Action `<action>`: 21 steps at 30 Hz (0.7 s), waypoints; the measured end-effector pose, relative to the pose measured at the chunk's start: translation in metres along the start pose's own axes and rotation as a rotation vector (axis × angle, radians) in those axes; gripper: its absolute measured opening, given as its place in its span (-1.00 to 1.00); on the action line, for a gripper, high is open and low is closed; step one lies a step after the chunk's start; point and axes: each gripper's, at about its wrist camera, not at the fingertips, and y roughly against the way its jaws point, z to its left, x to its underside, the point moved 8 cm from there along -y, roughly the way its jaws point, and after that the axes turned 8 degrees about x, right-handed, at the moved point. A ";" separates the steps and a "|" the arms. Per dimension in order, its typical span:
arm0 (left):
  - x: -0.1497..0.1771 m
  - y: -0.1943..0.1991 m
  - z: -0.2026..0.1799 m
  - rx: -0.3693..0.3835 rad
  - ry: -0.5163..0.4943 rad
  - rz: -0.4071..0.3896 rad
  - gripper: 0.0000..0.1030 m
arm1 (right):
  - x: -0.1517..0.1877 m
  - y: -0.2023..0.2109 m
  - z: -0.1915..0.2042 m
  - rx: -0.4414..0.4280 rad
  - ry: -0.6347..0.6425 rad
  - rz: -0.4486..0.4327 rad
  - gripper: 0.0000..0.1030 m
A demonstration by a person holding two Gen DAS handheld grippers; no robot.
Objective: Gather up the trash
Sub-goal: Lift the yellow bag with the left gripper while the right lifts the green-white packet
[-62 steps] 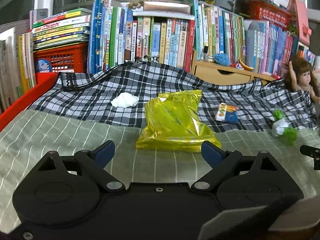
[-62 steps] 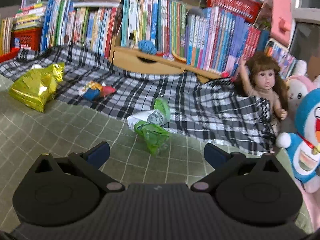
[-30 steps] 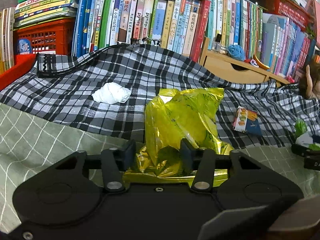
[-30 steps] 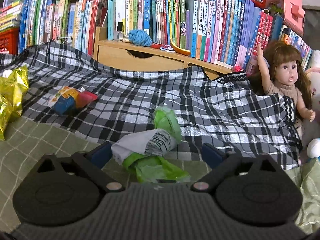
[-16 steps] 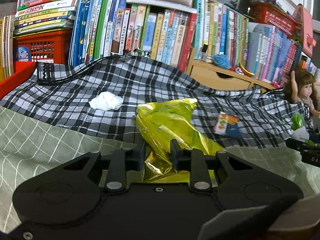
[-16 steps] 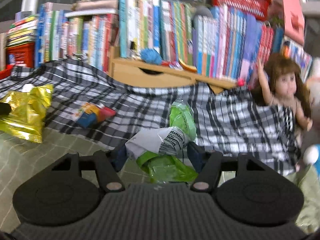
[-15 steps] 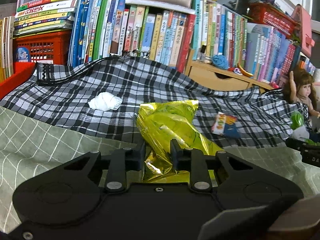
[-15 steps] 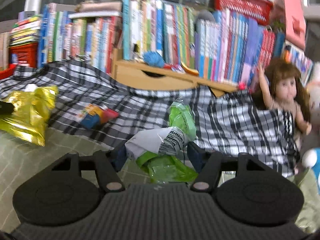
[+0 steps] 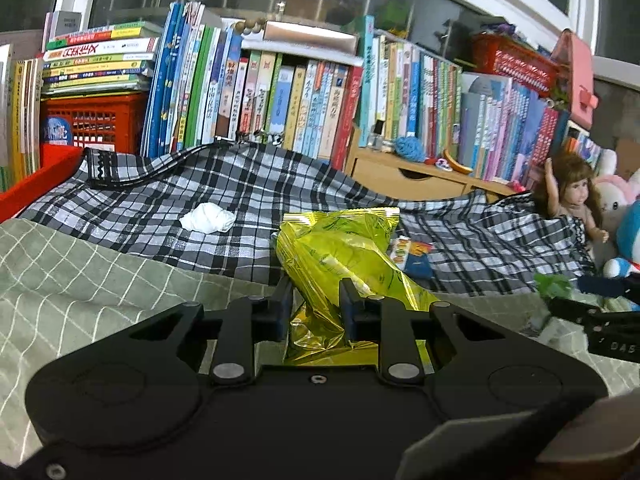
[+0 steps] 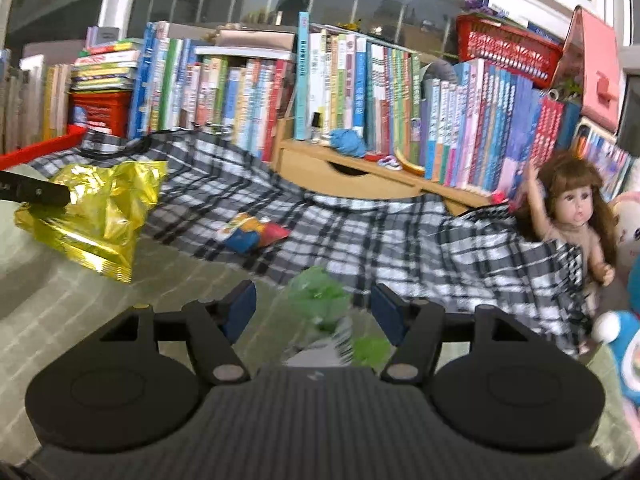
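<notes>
The left tongs point(image 9: 316, 300) are pinching the yellow bag point(image 9: 340, 252) near its lower end, jaws drawn narrow on the foil, at the centre of the left view; the bag is showing again at the left edge of the right view. The right tongs point(image 10: 316, 312) are standing fairly wide around a blurred green wrapper point(image 10: 320, 300) at lower centre of their frame; whether they are gripping it I cannot tell. So two pieces are seemingly being picked up, none binned, and no bin is showing. Left on the plaid cloth point(image 9: 248, 184): a white tissue point(image 9: 207, 218), left of centre in the left view, and a small snack packet point(image 10: 256, 234) at the middle of the right view.
</notes>
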 end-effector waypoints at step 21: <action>0.006 0.057 -0.014 0.018 0.012 -0.037 -0.54 | 0.002 0.052 -0.011 -0.024 -0.070 -0.033 -0.66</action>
